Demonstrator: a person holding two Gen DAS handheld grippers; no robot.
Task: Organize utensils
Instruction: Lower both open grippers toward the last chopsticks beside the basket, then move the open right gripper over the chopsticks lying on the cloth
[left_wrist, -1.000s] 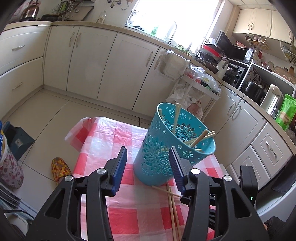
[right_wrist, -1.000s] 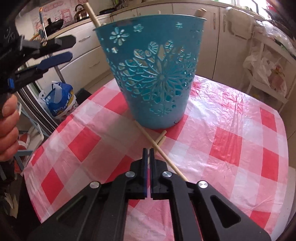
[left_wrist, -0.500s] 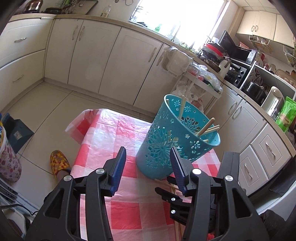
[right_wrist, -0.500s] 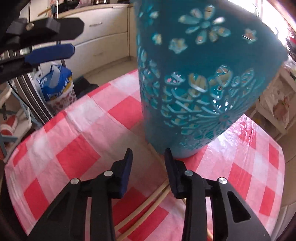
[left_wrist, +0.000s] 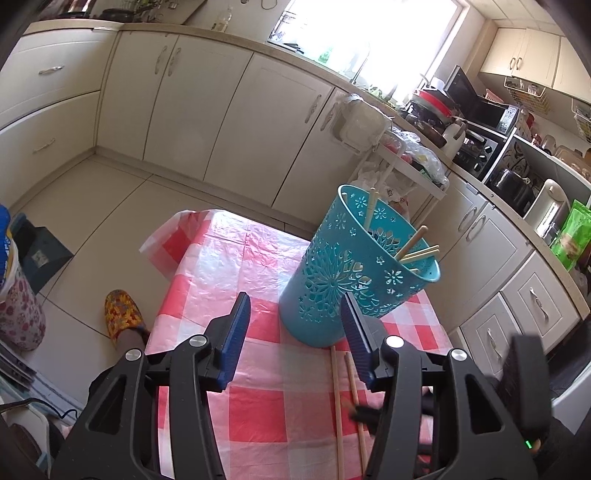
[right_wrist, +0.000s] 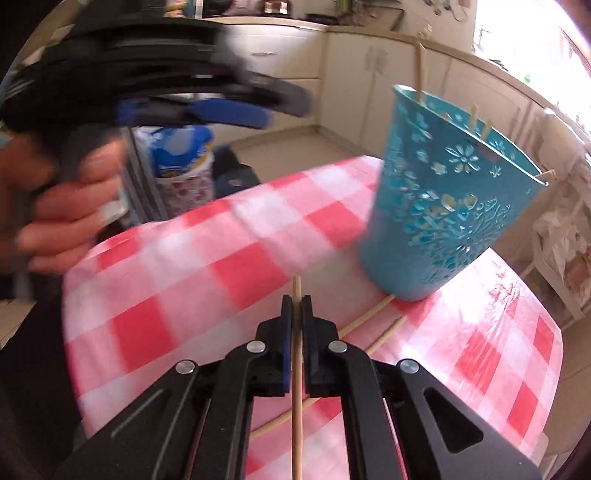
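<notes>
The right tool (right_wrist: 296, 325) pinches one chopstick (right_wrist: 297, 424) near its tip, the teal holder (right_wrist: 439, 206) ahead to its right – so the long stick could pivot and miss – while the left tool (left_wrist: 295, 332) hovers half-open, empty.

Left gripper (left_wrist: 295, 332) hangs half open over the checked cloth (left_wrist: 229, 273), nothing between the pads. Teal basket (left_wrist: 354, 280) sits just past it with chopsticks (left_wrist: 417, 247) poking out. Two more sticks (left_wrist: 337, 398) lie on the cloth near the right finger.
</notes>
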